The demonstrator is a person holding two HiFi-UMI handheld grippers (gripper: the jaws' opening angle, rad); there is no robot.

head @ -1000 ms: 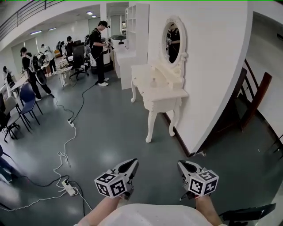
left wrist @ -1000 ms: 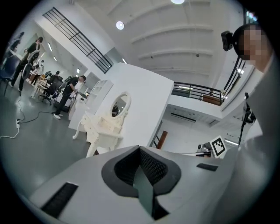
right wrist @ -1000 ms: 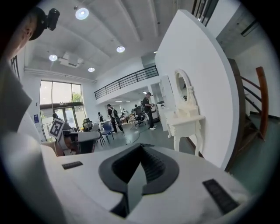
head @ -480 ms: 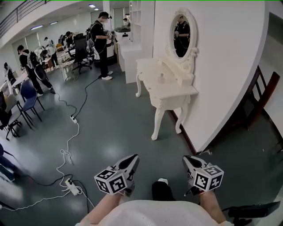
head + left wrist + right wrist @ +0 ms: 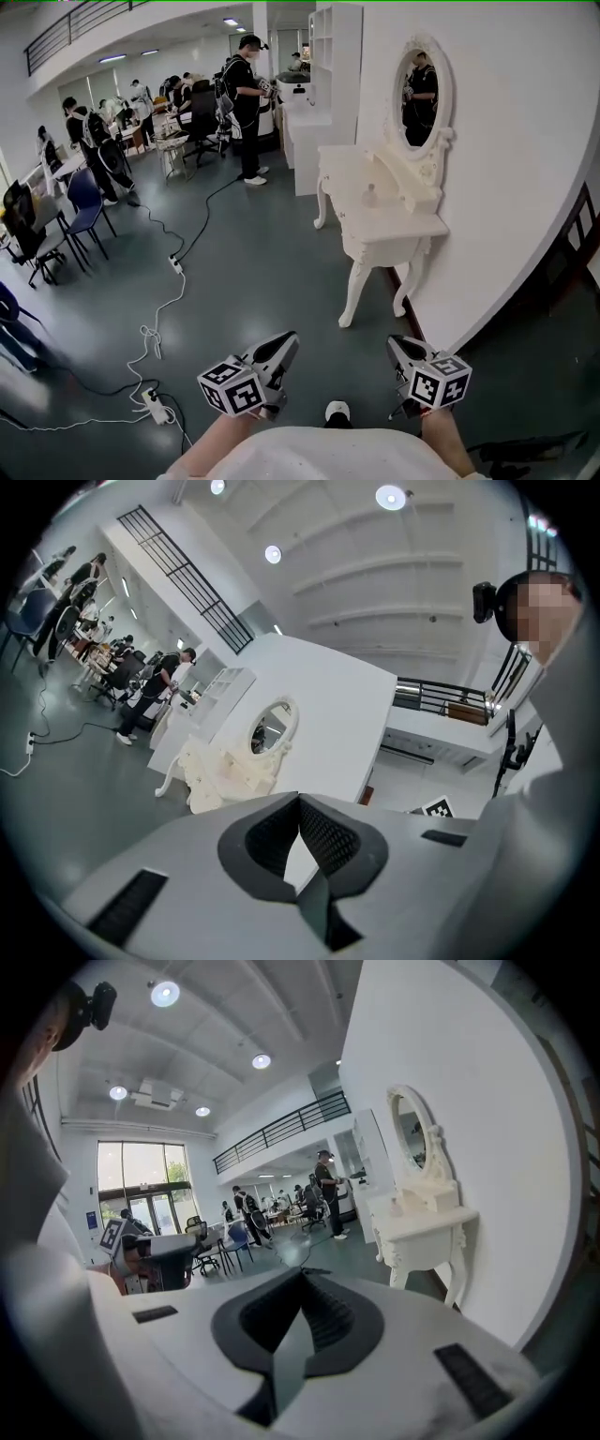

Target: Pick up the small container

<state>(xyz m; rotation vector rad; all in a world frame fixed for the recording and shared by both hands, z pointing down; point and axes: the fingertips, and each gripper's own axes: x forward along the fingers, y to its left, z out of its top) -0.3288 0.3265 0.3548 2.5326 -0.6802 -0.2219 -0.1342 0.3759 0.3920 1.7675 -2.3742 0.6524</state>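
A small pale container (image 5: 370,195) stands on a white dressing table (image 5: 394,228) with an oval mirror (image 5: 421,89), against the wall ahead and to the right. Both grippers hang low, close to my body and well short of the table. My left gripper (image 5: 284,345) is shut with nothing in it. My right gripper (image 5: 397,347) is shut and empty too. From the left gripper view the table (image 5: 217,772) is far off beyond the closed jaws of the left gripper (image 5: 300,801). The right gripper view has the table (image 5: 424,1230) to the right of the right gripper (image 5: 302,1275).
White cables and a power strip (image 5: 156,406) trail over the grey floor on the left. Several people, chairs and desks fill the back left. A white shelf unit (image 5: 313,103) stands behind the dressing table. The white wall (image 5: 506,187) runs along the right. My shoe (image 5: 336,411) shows below.
The whole view has shifted as I walk: the dressing table has moved right and slightly nearer. Both grippers stay shut in the same low place. A shoe has come into view.
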